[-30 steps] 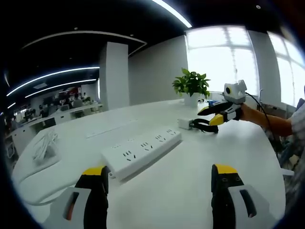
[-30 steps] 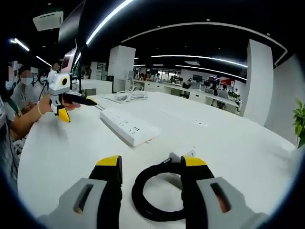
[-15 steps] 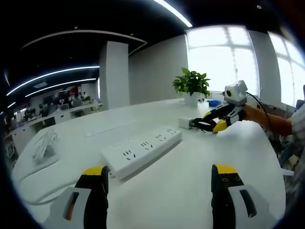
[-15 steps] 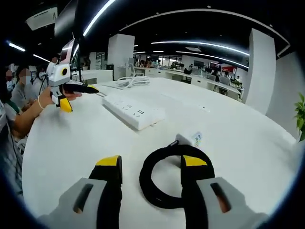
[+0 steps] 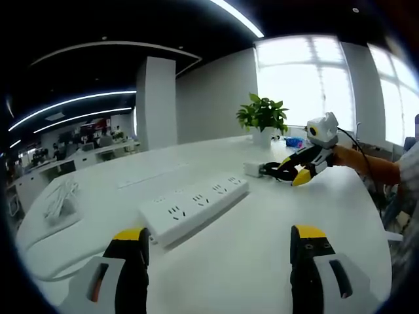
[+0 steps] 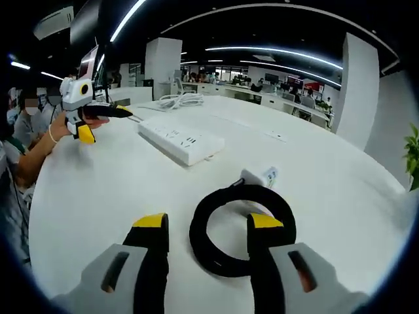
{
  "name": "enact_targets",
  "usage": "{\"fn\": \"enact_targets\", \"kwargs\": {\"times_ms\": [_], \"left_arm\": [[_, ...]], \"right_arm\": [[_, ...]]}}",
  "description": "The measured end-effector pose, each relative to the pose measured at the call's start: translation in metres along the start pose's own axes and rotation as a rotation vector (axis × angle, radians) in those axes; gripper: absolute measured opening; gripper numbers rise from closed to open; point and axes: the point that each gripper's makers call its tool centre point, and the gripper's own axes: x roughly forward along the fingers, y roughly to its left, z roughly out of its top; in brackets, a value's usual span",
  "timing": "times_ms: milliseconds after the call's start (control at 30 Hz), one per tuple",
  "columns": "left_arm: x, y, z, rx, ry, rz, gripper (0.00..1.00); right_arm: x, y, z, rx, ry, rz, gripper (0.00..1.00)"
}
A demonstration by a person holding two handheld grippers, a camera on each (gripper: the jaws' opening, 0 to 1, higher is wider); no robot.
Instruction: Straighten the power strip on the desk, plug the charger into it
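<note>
White power strip [image 5: 194,206] lies ahead of left gripper [image 5: 219,261], beyond its tips, jaws wide apart, holding nothing. Right gripper [image 6: 208,226] jaws spread; right tip inside black coiled cable [image 6: 242,226], nothing clamped. White charger [image 6: 260,176] sits at coil's far edge; label on it too small to read. Glossy white desk [image 6: 98,196], open office behind, ceiling light strips, potted plant [image 5: 264,118] past right gripper [image 5: 296,171].

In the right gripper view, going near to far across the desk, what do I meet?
Right gripper → coiled black cable → white charger → power strip → bundle of white cord.
</note>
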Motion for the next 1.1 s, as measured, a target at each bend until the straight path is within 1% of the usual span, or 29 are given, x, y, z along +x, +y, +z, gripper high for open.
{"fn": "enact_targets", "kwargs": {"times_ms": [133,267,400,467,733,867,1100], "left_arm": [[0.001,-0.004,-0.004,0.007,0.019,-0.018,0.91],[0.001,-0.004,-0.006,0.022,0.034,-0.012,0.91],[0.001,-0.002,-0.01,0.02,0.054,-0.007,0.91],[0.001,0.0,-0.013,0.021,0.07,0.005,0.91],[-0.002,0.013,-0.019,-0.01,0.098,0.063,0.9],[-0.004,0.013,-0.022,-0.025,0.101,0.081,0.9],[-0.005,0.018,-0.021,-0.036,0.093,0.108,0.9]], "right_arm": [[0.001,0.0,-0.003,0.002,0.017,-0.002,0.47],[0.002,-0.001,-0.004,0.008,0.012,-0.003,0.45],[0.002,-0.002,-0.006,-0.003,0.027,-0.011,0.43],[0.001,-0.002,-0.007,-0.008,0.03,-0.013,0.41],[0.002,-0.001,-0.007,-0.015,0.036,-0.015,0.37],[0.003,-0.001,-0.007,-0.015,0.038,-0.012,0.36],[0.004,-0.003,-0.007,-0.025,0.046,-0.019,0.31]]}}
